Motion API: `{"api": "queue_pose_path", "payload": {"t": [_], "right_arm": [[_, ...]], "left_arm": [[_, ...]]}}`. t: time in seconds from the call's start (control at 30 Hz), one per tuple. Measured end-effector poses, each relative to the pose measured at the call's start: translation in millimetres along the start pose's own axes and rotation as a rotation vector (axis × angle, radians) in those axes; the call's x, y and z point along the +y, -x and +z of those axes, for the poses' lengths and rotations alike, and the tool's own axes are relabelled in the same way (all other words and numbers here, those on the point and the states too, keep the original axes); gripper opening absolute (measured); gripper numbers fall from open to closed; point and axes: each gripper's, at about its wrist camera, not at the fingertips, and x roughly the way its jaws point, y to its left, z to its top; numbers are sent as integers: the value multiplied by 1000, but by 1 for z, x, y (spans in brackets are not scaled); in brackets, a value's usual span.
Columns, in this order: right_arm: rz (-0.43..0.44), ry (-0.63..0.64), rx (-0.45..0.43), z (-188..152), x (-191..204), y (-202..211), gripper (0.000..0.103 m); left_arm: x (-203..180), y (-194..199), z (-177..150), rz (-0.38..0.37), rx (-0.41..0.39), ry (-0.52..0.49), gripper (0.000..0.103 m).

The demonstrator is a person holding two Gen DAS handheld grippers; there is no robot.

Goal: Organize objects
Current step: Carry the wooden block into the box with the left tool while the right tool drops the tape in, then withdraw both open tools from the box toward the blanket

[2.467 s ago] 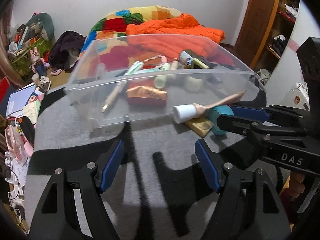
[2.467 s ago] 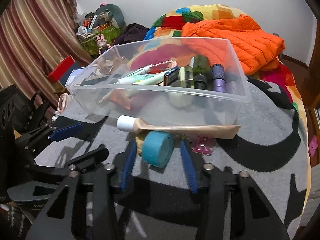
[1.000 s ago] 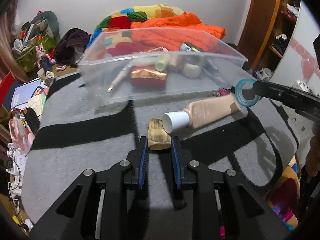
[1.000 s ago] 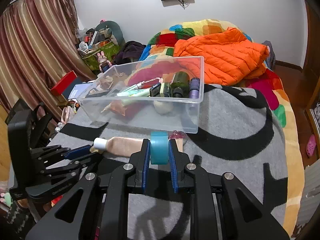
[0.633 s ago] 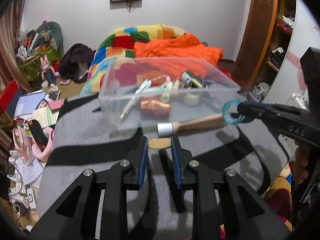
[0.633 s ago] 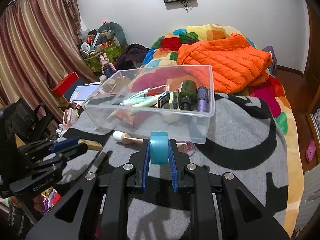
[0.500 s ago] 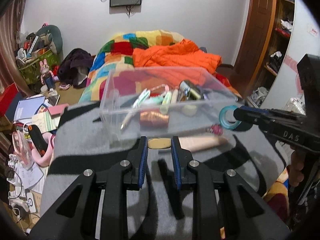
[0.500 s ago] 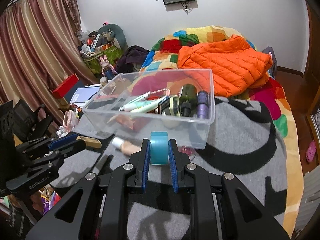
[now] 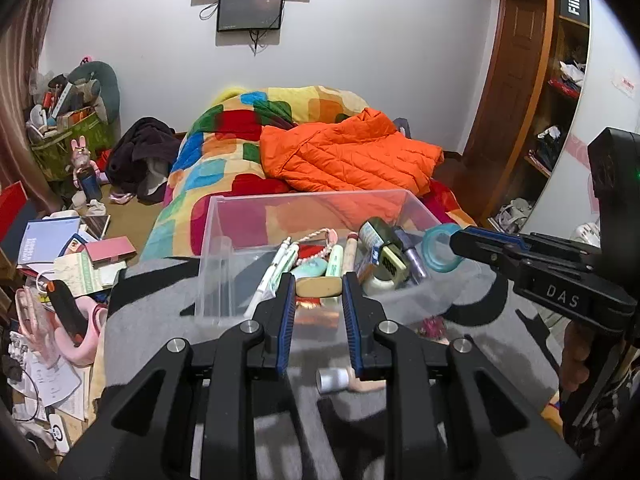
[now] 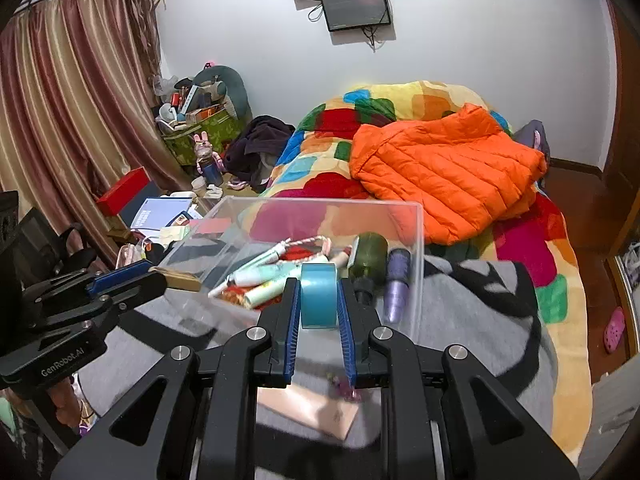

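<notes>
My left gripper [image 9: 319,286] is shut on a small tan oblong block [image 9: 319,286] and holds it in the air over the near side of a clear plastic bin [image 9: 224,248]. My right gripper [image 10: 319,296] is shut on a teal tape roll [image 10: 319,295], raised over the bin [image 10: 416,256]; the roll also shows in the left wrist view [image 9: 439,247]. The bin holds tubes, a green bottle [image 10: 366,254] and a purple bottle [image 10: 396,280]. A beige tube with a white cap [image 9: 340,380] lies on the grey blanket below.
The grey and black blanket [image 10: 480,340] covers the near bed. A small pink item [image 9: 432,325] lies beside the bin. An orange jacket [image 10: 440,168] lies on the colourful quilt behind. Clutter of books and boxes [image 9: 68,256] fills the floor at left.
Both grippers have risen and moved forward over the bin, each keeping its object. The beige tube stays on the blanket, now below the fingers.
</notes>
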Motion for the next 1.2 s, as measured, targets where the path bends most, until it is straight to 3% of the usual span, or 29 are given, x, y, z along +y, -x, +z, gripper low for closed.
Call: {"api": "queue_pose_path", "payload": {"t": [0.43,0.53,0.77,0.93,1.2], "right_arm": [[27,26,129,-3,13,-66,16],[18,40,143,-7,14,-67,17],[24,73,121,-7,16,-43,17],[9,63,78,-8,7,-15,18],[-41,21,81,-30,-17,9,24]], "left_arm": [[23,-54,-1,-4,75,51,23],[27,-58,-6,-7,99,58,23],[12,-33,-7,-26,62,11,24],[1,-19,-12,-37,55,-12,41],[-8,-19,-33,-46,85,-21,54]]}}
